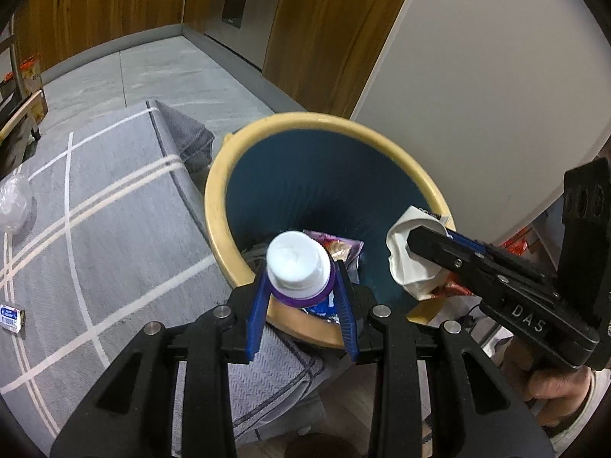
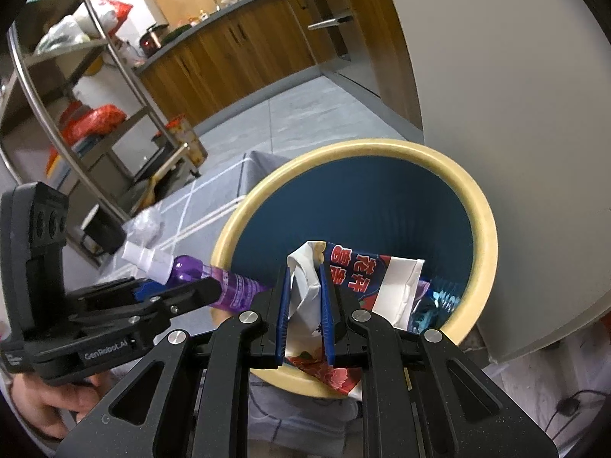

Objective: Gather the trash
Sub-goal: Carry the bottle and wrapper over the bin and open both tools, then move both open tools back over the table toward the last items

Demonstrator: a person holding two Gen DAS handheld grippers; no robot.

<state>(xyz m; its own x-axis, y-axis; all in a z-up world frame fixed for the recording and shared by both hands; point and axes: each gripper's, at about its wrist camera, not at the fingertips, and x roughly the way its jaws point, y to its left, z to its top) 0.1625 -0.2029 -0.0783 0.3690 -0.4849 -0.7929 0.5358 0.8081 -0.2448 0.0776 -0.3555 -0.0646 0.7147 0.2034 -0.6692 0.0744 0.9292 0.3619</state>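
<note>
left gripper [image 1: 301, 297] clenched on purple bottle [image 2: 214, 276], capped end poking above bin [image 1: 217, 229] rim | right gripper [image 2: 303, 305] pinched crumpled carton [image 2: 385, 282] over bin mouth | judged: bottle stiff, slick, best held mid-body; carton light, crushable | 2 items ready to drop

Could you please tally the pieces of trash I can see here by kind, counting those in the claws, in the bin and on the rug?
Purple plastic spray bottles with white caps, in the left claw: 1
Crumpled printed paper packages, in the right claw: 1
Snack wrappers inside the blue bin with the cream rim: at least 2
Clear crumpled plastic bags on the grey rug: 1
Small blue-and-white packets on the rug: 1
Total: at least 6
</note>
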